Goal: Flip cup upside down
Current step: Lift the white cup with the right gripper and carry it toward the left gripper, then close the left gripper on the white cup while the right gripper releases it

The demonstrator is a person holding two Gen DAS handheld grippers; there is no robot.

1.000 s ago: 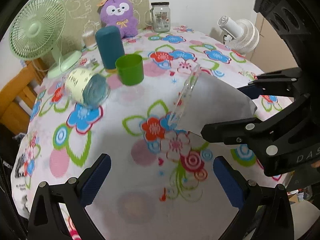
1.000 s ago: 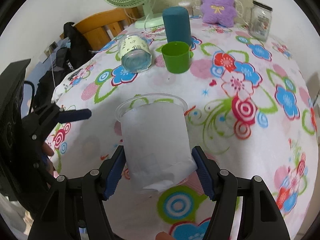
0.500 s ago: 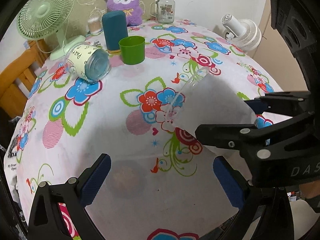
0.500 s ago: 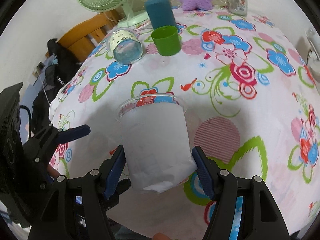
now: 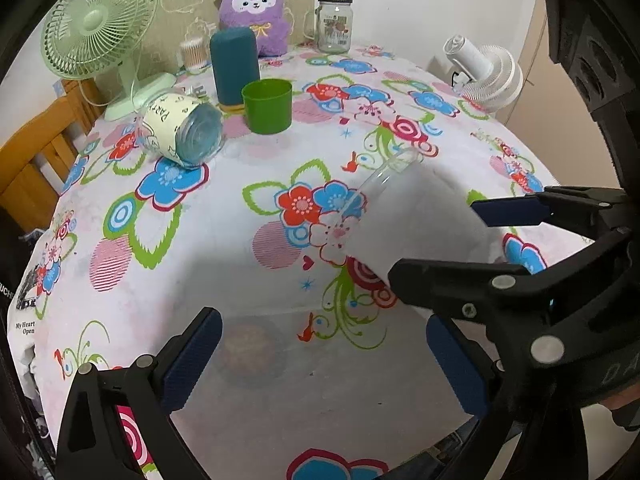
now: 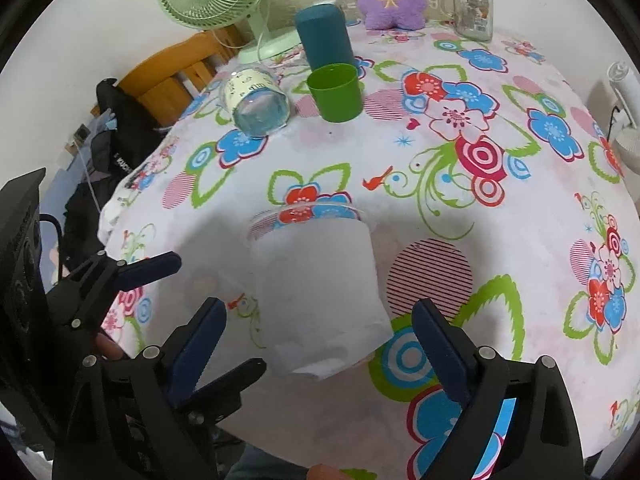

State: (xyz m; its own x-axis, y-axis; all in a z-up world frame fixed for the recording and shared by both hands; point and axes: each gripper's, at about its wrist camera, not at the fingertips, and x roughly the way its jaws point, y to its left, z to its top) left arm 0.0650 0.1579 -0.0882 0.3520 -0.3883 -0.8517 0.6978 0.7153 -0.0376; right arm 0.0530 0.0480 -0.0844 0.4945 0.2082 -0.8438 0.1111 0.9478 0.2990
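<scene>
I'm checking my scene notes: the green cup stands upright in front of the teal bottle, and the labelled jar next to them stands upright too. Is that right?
Not quite. The green cup does stand upright in front of the teal bottle, but the labelled jar next to them lies on its side. The right wrist view shows this.
</scene>
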